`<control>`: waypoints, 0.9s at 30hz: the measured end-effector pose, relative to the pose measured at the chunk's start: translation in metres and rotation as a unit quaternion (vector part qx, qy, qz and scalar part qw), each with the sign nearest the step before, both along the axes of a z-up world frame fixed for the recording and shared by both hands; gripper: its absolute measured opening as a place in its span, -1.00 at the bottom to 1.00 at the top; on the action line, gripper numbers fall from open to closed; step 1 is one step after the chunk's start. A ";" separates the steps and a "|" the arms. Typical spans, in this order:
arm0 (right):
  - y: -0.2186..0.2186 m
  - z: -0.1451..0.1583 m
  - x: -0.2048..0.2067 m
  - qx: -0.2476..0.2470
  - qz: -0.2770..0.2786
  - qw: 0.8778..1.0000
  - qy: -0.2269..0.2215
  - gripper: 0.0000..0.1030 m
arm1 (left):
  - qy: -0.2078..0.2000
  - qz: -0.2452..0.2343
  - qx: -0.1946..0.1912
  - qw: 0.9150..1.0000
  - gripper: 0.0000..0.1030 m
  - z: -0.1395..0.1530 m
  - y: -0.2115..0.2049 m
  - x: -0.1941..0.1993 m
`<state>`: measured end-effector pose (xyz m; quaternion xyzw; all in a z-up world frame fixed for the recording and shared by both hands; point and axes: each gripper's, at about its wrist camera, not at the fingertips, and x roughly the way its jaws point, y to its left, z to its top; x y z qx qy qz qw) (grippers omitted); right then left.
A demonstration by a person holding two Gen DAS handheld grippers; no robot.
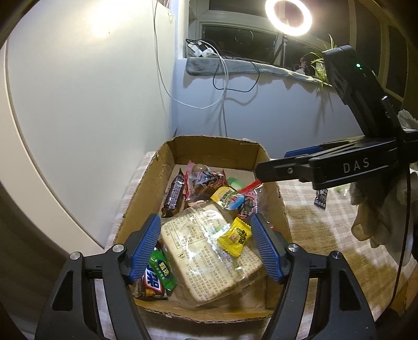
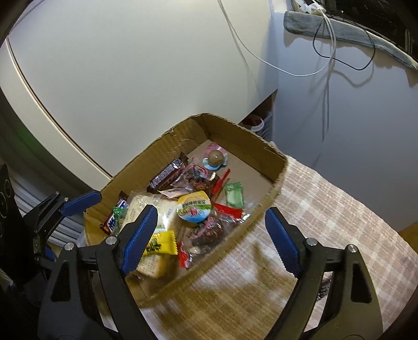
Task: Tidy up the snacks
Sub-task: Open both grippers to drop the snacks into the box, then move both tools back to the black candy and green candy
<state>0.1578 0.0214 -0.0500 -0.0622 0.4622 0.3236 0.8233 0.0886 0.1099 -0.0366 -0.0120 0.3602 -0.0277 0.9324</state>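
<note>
A cardboard box [image 1: 216, 146] on the checked tablecloth holds several snacks: a large clear cracker pack [image 1: 209, 251], a yellow candy [image 1: 235, 236], a dark chocolate bar [image 1: 173, 194] and a green-and-red packet [image 1: 156, 274]. My left gripper [image 1: 205, 243] is open and empty, hanging over the box's near end above the cracker pack. My right gripper [image 2: 211, 235] is open and empty, straddling the box's right wall [image 2: 261, 206]. It also shows in the left wrist view [image 1: 271, 167], above the box's right side. The box's yellow candy [image 2: 160, 243] and a round yellow-lidded snack [image 2: 194, 206] lie below it.
A dark snack packet [image 1: 320, 198] lies on the tablecloth [image 1: 313, 235] right of the box. A crumpled white cloth [image 1: 378, 209] sits at the right edge. White walls stand close behind and left. Cables [image 1: 222, 78] hang from the windowsill below a ring light [image 1: 288, 17].
</note>
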 end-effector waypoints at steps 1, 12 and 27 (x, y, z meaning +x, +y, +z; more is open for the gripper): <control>-0.003 0.001 -0.001 0.000 -0.001 1.000 -0.001 0.68 | 0.000 0.000 0.001 1.000 0.39 0.000 -0.001 0.000; -0.046 0.008 -0.016 -0.002 -0.022 0.999 -0.024 0.69 | -0.007 -0.008 0.005 1.000 0.39 0.006 -0.017 -0.005; -0.140 0.015 -0.052 -0.027 -0.080 0.993 -0.078 0.69 | -0.025 -0.032 -0.020 0.999 0.39 0.010 -0.061 -0.016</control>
